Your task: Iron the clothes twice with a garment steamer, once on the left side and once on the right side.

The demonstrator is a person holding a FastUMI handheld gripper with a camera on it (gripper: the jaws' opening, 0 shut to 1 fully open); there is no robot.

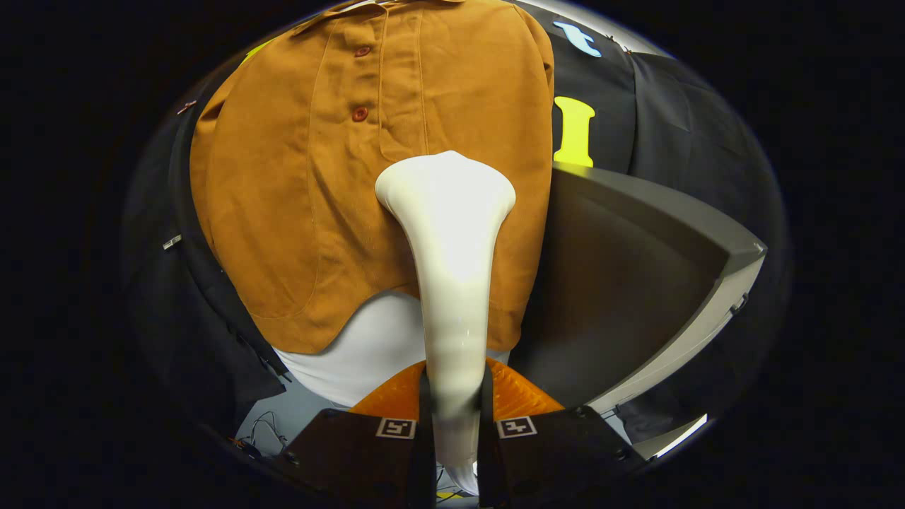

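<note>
The fingers (452,417) pinch the steamer (447,212), its head pressed flat to the shirt's (297,177) right half to steam it.

A brown shirt (283,198) is being borne by a white form (368,346); thin cables (265,428) are being carried by the grey floor (304,410).

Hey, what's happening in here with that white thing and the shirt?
A person is working a hand-held gripper, and its two fingers are clamped on the handle of a white garment steamer. The steamer's wide head is up against the front of a brown button-up shirt that hangs over a white undershirt. The head sits just beside the button strip, on the half of the shirt nearest a grey table, around mid-height.
</note>
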